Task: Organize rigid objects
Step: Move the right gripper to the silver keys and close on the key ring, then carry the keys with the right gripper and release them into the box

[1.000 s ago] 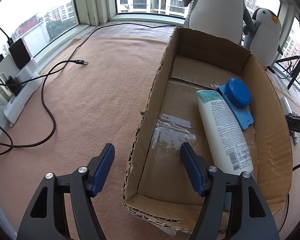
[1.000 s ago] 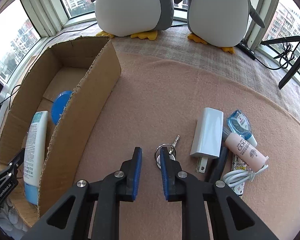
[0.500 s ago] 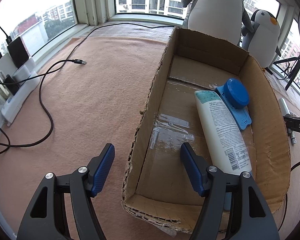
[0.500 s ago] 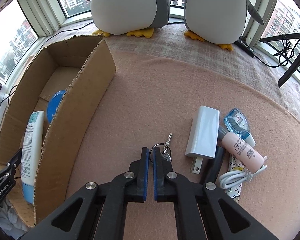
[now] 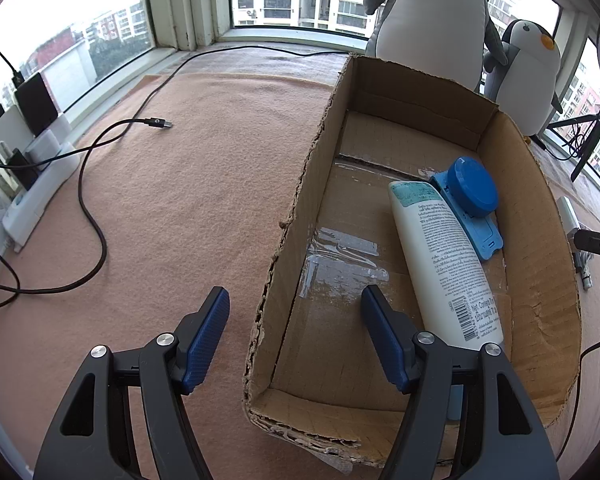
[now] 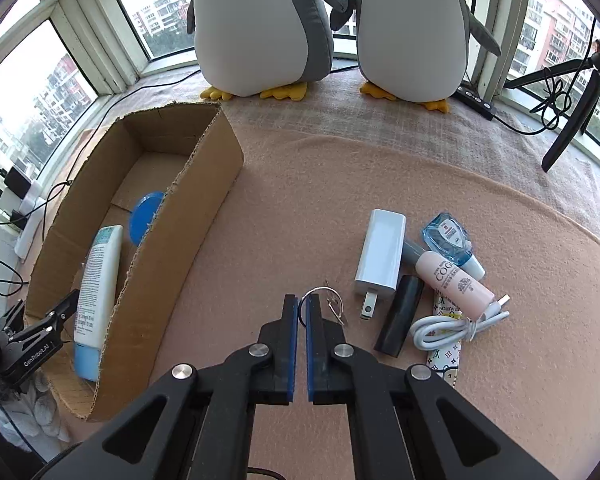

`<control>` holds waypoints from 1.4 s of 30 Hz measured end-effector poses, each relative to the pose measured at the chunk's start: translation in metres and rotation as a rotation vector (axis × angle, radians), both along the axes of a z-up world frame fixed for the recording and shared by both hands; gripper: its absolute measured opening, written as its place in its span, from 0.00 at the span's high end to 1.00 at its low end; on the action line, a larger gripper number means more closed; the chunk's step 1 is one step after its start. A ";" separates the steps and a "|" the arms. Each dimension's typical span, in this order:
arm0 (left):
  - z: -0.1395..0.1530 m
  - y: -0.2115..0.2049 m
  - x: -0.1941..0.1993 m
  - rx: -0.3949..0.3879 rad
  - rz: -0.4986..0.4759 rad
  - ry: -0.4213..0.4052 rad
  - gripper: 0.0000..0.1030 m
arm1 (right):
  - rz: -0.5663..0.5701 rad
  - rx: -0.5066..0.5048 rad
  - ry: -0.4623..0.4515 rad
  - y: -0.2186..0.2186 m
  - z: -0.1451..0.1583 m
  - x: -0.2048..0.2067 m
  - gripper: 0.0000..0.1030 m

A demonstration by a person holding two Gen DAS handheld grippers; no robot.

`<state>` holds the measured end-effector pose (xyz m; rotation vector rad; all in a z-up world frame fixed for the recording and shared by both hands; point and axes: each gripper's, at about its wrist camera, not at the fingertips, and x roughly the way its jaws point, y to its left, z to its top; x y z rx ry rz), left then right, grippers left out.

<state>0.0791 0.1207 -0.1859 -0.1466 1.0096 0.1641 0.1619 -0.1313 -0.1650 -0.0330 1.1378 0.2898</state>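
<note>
The right gripper (image 6: 301, 308) has its pads pressed nearly together on the key ring (image 6: 320, 305); the ring's near arc sits between the blue pads and is partly hidden by them, and the small key hanging from it is too thin to read clearly. Whether the ring is lifted off the counter (image 6: 300, 200) cannot be told.

The left gripper (image 5: 294, 332) is spread wide, straddling the near left wall of the cardboard box (image 5: 292, 240), one finger outside and one inside. Its right finger covers the bottom end of the white lotion tube (image 5: 444, 256).

Only the left wrist view shows the box floor: the tube lies lengthwise beside a blue round-topped item (image 5: 472, 192), with bare taped cardboard to their left. From the right wrist view the box wall hides most of that blue item (image 6: 146, 218).

Only the right wrist view shows the cluster beside the keys: a white charger (image 6: 382, 254), a black cylinder (image 6: 400, 314), a pink tube (image 6: 452, 280), a blue correction-tape dispenser (image 6: 448, 238) and a coiled white cable (image 6: 456, 326), all touching or overlapping. Open mat lies between this cluster and the box.
</note>
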 end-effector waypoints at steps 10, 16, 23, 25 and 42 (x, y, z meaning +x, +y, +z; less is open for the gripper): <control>0.000 0.000 0.000 0.001 -0.001 0.000 0.33 | 0.059 0.072 -0.079 0.017 0.050 -0.006 0.97; 0.000 0.000 0.000 0.001 0.000 0.000 0.33 | 0.144 0.118 -0.100 0.052 0.070 -0.011 0.97; 0.000 0.000 0.001 0.004 0.001 0.000 0.32 | 0.277 0.133 -0.073 0.104 0.065 -0.027 0.97; 0.000 0.000 0.001 0.005 0.000 0.000 0.32 | 0.303 0.129 -0.057 0.115 0.059 -0.032 0.97; 0.000 0.001 0.001 0.013 -0.002 0.002 0.32 | 0.374 0.106 -0.058 0.132 0.045 -0.054 0.43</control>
